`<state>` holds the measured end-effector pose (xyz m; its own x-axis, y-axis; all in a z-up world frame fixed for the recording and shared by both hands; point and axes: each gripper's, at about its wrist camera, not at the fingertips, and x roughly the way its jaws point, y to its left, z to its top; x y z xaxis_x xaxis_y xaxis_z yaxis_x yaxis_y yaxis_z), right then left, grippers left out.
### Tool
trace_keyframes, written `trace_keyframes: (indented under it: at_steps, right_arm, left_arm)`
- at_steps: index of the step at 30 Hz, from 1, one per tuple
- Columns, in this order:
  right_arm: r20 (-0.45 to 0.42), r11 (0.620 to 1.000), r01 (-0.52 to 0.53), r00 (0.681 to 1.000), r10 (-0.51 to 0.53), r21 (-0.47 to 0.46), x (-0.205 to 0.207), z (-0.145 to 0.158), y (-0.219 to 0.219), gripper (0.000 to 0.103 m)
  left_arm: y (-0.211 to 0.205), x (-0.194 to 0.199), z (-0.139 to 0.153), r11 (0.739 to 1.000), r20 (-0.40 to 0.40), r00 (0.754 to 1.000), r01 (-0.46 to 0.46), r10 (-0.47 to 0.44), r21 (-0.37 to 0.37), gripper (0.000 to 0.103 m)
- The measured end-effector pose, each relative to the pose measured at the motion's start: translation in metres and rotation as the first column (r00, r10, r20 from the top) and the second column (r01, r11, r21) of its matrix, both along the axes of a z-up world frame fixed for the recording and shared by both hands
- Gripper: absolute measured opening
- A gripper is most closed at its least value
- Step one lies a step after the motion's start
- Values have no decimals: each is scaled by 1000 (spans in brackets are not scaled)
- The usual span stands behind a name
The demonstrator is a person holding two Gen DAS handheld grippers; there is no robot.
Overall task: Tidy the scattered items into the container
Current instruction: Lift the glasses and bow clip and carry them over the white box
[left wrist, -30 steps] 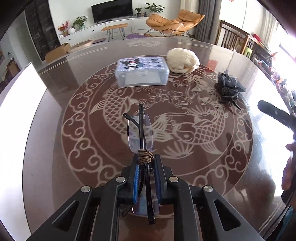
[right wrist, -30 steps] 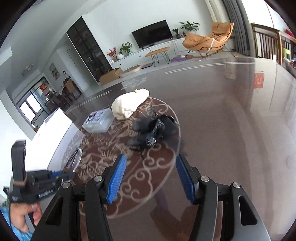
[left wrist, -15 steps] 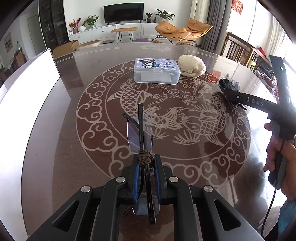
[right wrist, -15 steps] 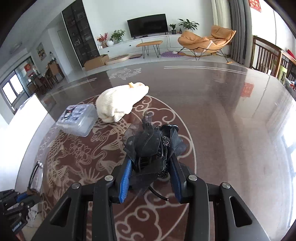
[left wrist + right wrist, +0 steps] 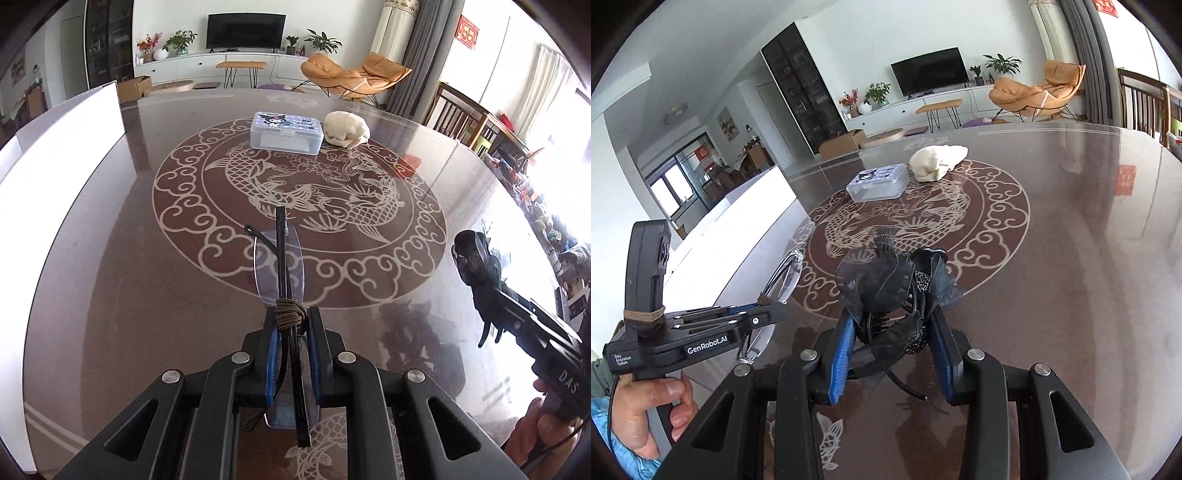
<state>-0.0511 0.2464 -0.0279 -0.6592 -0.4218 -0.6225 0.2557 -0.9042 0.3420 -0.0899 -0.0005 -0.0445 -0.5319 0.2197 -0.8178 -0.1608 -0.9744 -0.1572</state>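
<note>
Left wrist view shows the round worktop (image 5: 110, 258) with its fish pattern, and the clear lidded box (image 5: 286, 132) sits at the pattern's far edge as before, the cream cloth bundle (image 5: 347, 129) touching its right side. Nearer than the box, the left gripper (image 5: 291, 332) keeps its jaws narrowed on the folded glasses (image 5: 279, 266), held above the worktop. Half a second ago the right gripper (image 5: 892, 343) had just closed at the worktop; now its jaws carry the black hair clip (image 5: 894, 288) lifted clear, well short of the box.
</note>
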Motion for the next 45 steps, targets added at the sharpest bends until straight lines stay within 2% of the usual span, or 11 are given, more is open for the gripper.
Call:
trace_keyframes:
  at_steps: [5, 9, 21, 25, 29, 32, 36, 41, 45]
  right_arm:
    - [-28, 1000, -17, 999, 17, 2, 17, -10, -5, 39]
    - [-39, 999, -5, 999, 4, -32, 21, -13, 4, 39]
    - [-54, 999, -9, 999, 6, -42, 25, -10, 10, 39]
    - [-39, 999, -19, 999, 17, -44, 23, -8, 8, 39]
    - [-33, 998, -47, 998, 46, -43, 20, 1, -5, 39]
    - [-48, 995, -103, 994, 102, -18, 17, 15, -28, 39]
    - [-82, 981, -192, 978, 191, -6, -3, 47, -74, 39]
    - [-166, 943, -333, 929, 330, 12, -39, 107, -160, 39]
    - [-193, 893, -451, 877, 440, -13, -65, 148, -245, 39]
  left_arm:
    - [-8, 10, -1, 1000, 4, 1000, -23, 23, 2, 14]
    - [-7, 14, -7, 1000, 21, 999, -24, 24, -9, 14]
    - [16, 15, -13, 999, 38, 999, 26, -24, -38, 14]
    - [12, 13, -13, 1000, 56, 998, 23, -24, 10, 14]
    - [-5, 13, -1, 998, 49, 999, 4, -7, 63, 14]
    - [-31, 9, 20, 994, 33, 999, -15, 11, 111, 14]
    - [-90, -5, 67, 986, -33, 997, -59, 65, 159, 14]
    - [-188, -24, 131, 984, -122, 979, -150, 162, 100, 14]
    - [-268, -29, 155, 966, -142, 956, -255, 259, 46, 14]
